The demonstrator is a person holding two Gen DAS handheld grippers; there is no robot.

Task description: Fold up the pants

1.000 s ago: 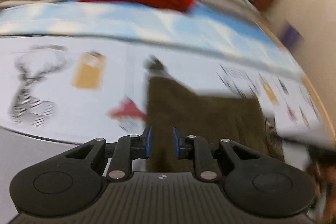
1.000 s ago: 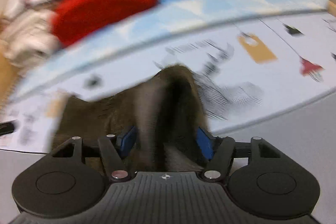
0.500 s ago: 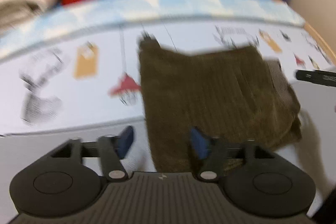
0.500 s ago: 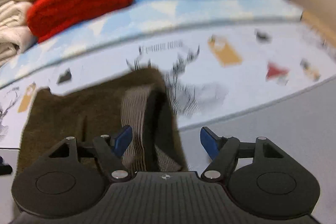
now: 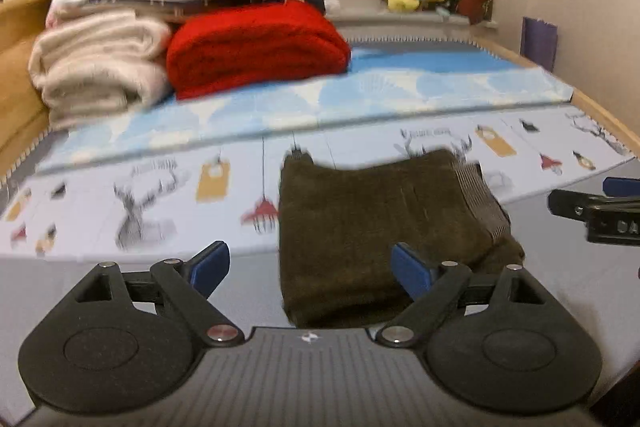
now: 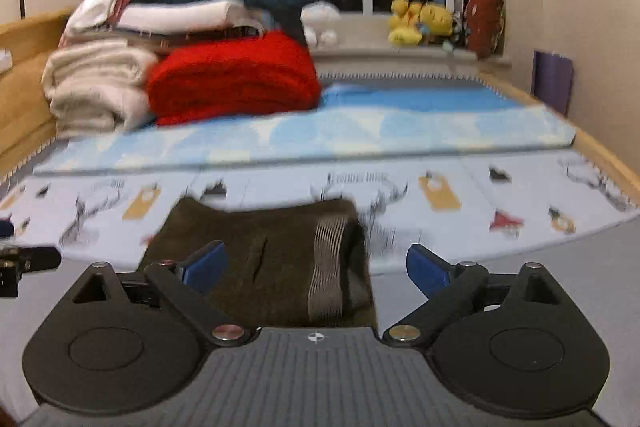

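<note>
A printed mat (image 5: pixel 132 195) is covering the bed, stacked blankets (image 5: pixel 192 39) sitting at 11 o'clock. The left hand-held gripper (image 5: pixel 310 265) is gaping wide, gripping nothing. The folded brown pants (image 5: pixel 376 227) are lying at 12 o'clock: soft, light, probably best pinched at a thick folded edge. The right hand-held gripper (image 6: pixel 316 267) is gaping wide too.

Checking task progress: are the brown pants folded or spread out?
Folded: the brown pants lie as a compact rectangle, striped waistband doubled on top, both grippers open and clear.
</note>
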